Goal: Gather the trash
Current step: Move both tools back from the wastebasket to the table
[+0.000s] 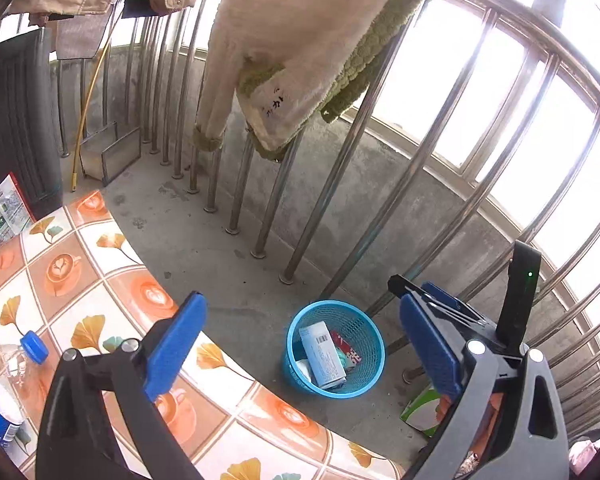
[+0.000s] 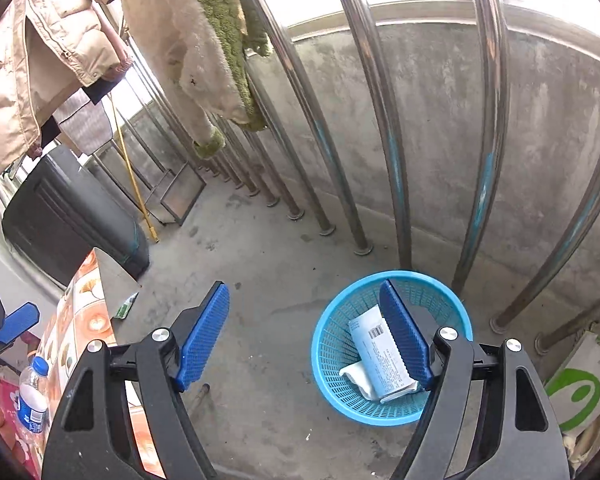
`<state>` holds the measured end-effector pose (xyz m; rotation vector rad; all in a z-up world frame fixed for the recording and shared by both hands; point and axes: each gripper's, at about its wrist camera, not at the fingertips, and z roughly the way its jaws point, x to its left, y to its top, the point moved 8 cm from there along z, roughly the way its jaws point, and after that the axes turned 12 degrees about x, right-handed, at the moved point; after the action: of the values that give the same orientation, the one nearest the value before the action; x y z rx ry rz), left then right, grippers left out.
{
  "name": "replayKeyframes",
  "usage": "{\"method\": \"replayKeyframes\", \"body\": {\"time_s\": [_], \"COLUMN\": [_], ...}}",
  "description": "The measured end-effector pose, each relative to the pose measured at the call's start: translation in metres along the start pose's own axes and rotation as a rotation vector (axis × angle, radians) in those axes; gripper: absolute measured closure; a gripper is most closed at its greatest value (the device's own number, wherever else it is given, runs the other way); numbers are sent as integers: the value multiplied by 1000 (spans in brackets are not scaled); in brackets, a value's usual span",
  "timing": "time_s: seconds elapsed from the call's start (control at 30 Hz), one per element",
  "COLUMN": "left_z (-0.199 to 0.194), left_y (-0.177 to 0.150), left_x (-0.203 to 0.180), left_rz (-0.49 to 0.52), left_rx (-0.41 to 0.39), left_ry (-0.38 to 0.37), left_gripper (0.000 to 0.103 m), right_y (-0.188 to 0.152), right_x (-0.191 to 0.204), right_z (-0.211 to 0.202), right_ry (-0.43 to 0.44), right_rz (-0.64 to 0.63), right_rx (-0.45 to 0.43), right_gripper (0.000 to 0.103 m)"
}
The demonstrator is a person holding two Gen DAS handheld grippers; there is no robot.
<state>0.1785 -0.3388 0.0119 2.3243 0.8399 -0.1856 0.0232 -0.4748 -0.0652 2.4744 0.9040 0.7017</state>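
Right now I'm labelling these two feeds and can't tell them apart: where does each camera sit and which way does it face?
Left wrist: on the left gripper, above the patterned table, facing down toward the railing; its open blue fingers show.
Right wrist: on the right gripper, over the floor, facing down at the wall; its open fingers show.
Shared: blue basket holding a white box, water bottle.
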Motion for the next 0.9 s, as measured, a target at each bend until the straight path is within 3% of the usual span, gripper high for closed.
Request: {"method": "replayKeyframes", "body": {"time_s": [0.07, 0.13, 0.2, 0.27, 0.43, 0.57, 0.7, 0.9], "left_z": [-52, -77, -117, -137, -195, -221, -240, -241], "left_y": [-22, -40, -78, -105, -177, -222, -241, -242], "left_x": [29, 44, 79, 99, 170, 218, 250, 288], "left_rz": [-33, -51, -135, -191, -331, -467, -571, -655], "left_rx": [-84, -122, -167, -184, -244, -287, -333, -382], "left_ry": [46, 69, 135, 151, 335, 407, 431, 449], "left_gripper": [7, 7, 7, 7, 7, 7, 8, 32], "right_y": [1, -3, -13, -25, -77, -122, -150, -173], "right_x": [43, 79, 116, 150, 233, 287, 325, 357], "right_z": [-19, -31, -39, -42, -27, -21, -20, -2], "right_ry": [49, 91, 146, 200, 351, 444, 551, 648], "right_rz": [-92, -164, -241, -307, -475, -588, -614, -554], "right_rx": [-32, -39, -33, -18, 107, 198, 288, 428], "right_gripper": [20, 17, 15, 14, 14, 14, 14, 14]}}
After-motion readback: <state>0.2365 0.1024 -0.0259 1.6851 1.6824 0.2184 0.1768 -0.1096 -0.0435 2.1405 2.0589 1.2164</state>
